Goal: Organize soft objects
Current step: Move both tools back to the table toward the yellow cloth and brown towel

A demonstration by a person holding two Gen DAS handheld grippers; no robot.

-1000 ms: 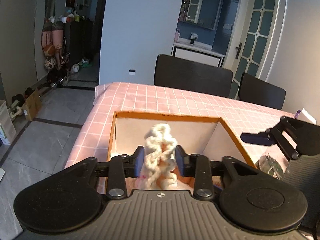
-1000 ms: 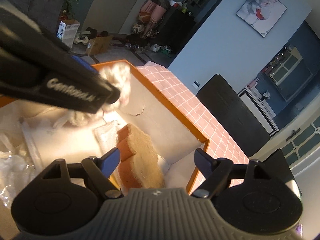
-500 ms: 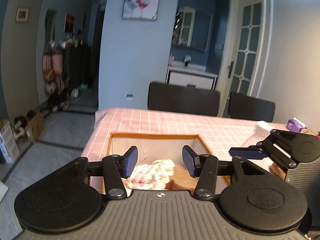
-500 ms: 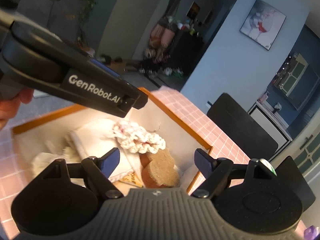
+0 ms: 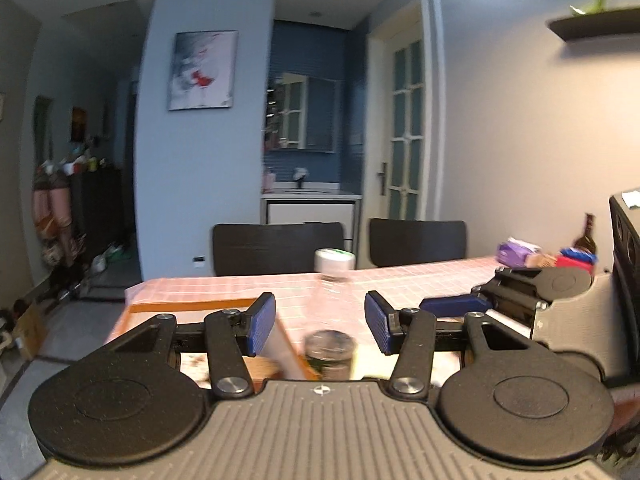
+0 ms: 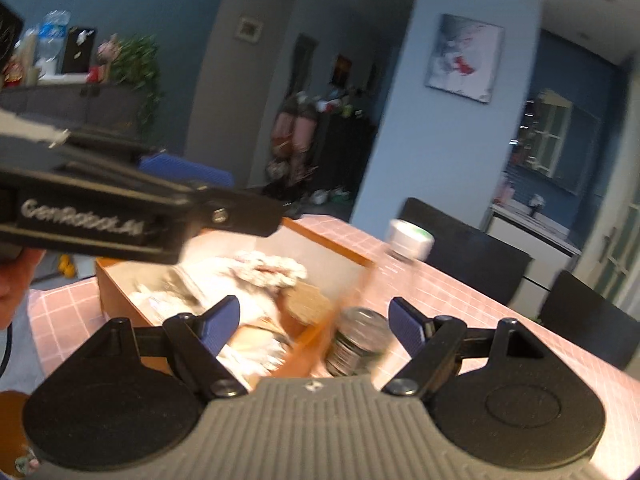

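An orange-rimmed cardboard box [image 6: 332,242] sits on the pink checked tablecloth. In it lie a white knitted piece [image 6: 272,270], a brown sponge [image 6: 306,306] and white cloths [image 6: 248,354]. My left gripper [image 5: 320,320] is open with nothing between its blue pads, and it hovers near the box's right wall [image 5: 192,306]. Its fingers [image 6: 240,216] cross the upper left of the right wrist view, above the box. My right gripper [image 6: 314,320] is open and holds nothing, over the box's near right corner. Its blue finger [image 5: 452,305] shows at the right of the left wrist view.
A clear plastic bottle with a white cap [image 5: 334,260] [image 6: 408,238] is just outside the box's right wall, blurred. Two black chairs [image 5: 280,246] stand behind the table. Packets and a brown bottle [image 5: 586,240] crowd the far right end. A hand [image 6: 16,280] shows at the left edge.
My left gripper let go of the white knitted piece, which now lies in the box. Both grippers drew back, rose and swung right, bringing the bottle into view.
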